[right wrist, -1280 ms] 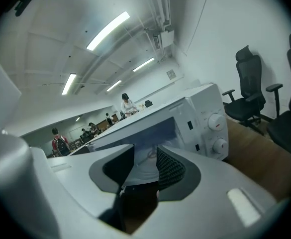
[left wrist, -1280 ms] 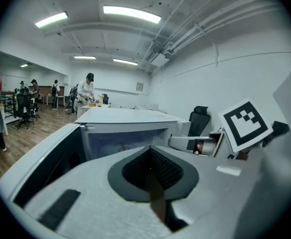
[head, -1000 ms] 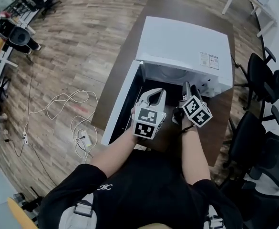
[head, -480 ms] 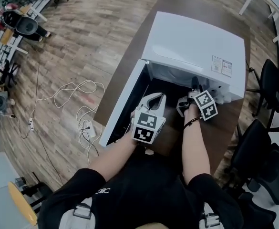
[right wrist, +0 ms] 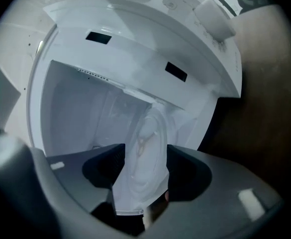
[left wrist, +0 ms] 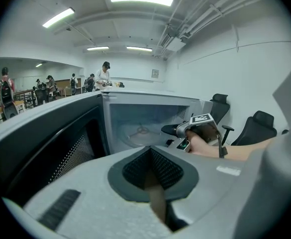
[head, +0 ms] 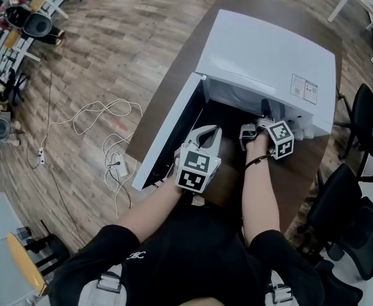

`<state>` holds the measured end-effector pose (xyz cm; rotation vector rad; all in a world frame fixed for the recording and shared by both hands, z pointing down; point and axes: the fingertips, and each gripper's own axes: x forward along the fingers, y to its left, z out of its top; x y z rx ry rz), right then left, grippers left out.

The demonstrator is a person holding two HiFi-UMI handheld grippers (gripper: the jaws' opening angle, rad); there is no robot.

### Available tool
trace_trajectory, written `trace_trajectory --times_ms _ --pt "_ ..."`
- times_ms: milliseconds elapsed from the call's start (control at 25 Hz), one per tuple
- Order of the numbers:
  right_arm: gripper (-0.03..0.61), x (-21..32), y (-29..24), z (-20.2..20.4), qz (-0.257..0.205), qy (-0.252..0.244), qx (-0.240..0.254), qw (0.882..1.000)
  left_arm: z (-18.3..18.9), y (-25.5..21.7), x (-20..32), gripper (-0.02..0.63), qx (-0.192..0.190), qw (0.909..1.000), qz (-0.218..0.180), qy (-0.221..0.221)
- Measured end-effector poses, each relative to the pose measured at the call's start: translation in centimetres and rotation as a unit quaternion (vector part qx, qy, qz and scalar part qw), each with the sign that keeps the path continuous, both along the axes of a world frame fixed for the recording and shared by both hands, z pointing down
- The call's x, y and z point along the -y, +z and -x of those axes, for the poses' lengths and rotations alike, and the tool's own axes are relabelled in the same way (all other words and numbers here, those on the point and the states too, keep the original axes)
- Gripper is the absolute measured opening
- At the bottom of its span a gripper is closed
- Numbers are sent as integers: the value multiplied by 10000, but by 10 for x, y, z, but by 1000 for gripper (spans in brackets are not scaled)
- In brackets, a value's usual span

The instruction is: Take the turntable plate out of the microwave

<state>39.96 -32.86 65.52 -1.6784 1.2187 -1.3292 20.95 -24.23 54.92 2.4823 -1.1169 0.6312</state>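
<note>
- White box-shaped microwave oven (head: 269, 50): stands on a dark brown counter (head: 185, 65). Its cavity faces the person.
- Microwave's dark-windowed door (head: 167, 136): swung fully open to the person's left.
- Round clear glass turntable plate (right wrist: 145, 148): lies flat on the cavity floor inside the microwave, not lifted. In the left gripper view it shows as a pale disc at the back of the cavity.
- Right gripper (left wrist: 170, 129): grey, with a square-marker cube on top, held at the cavity mouth on the right side and pointing inward.
  - Fingers spread wide; they have just been opening.
  - The plate fills the gap in the right gripper view. Its near rim seems to reach in between the fingers, though the pads do not press on it.
- Left gripper (head: 206, 132): grey, with its own marker cube, held in front of the open door and nearer to the person than the right one.
  - Fingers drawn together with only a thin slit between the dark ribbed pads and nothing in it.
  - It is clear of both microwave and plate.
- Black office chairs (head: 365, 107): beside the counter, on the person's right.
- Loose white cables (head: 103, 126): looped on the wood-plank floor (head: 109, 43), left of the counter.
</note>
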Motion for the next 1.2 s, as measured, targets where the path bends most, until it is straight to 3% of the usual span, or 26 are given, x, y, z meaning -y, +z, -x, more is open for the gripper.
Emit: trace_trajectory --times_ms 200,600,800,1040,1200 --pt "249 0 2 18 -594 -27 1024 9930 6 -3 -6 8 23 10000 -24 -45" --pt "235 27 -7 35 -928 -620 709 9912 19 5 -13 8 86 9998 54 -184" --pt "195 35 -4 39 -961 -495 884 9902 22 7 -11 8 136 9997 66 -211" --pt "224 59 -6 37 -916 -403 920 9907 26 12 -12 8 196 9994 113 -250" --pt "132 64 3 37 -773 -317 858 9928 30 13 -14 8 225 9994 135 -233"
